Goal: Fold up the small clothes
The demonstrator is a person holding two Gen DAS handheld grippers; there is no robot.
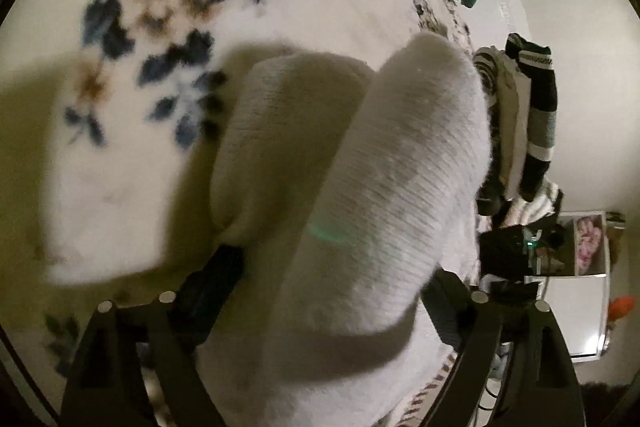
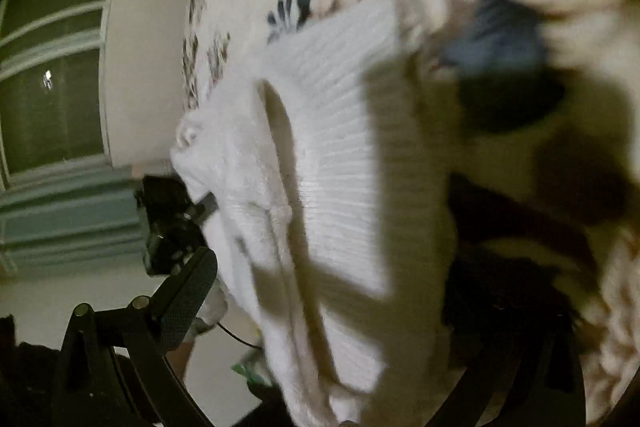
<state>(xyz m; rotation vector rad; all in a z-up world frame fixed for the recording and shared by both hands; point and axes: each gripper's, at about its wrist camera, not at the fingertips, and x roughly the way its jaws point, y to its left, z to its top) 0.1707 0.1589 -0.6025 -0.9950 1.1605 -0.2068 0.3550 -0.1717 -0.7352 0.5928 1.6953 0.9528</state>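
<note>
Both claws are lifting a white knit garment (image 1: 372, 187) above a floral blanket (image 1: 168, 7) on what looks like a bed. In the left wrist view, the left claw (image 1: 332, 299) is largely buried under the draped fabric, so whether it is clenched cannot be told. In the right wrist view, the right claw (image 2: 320, 307) is likewise mostly covered; one finger (image 2: 188, 295) is showing at the left, grip unclear. A pile of striped clothes (image 1: 524, 131) is sitting far right. The step in hand is probably carrying the garment; next, spreading it flat on the blanket.
</note>
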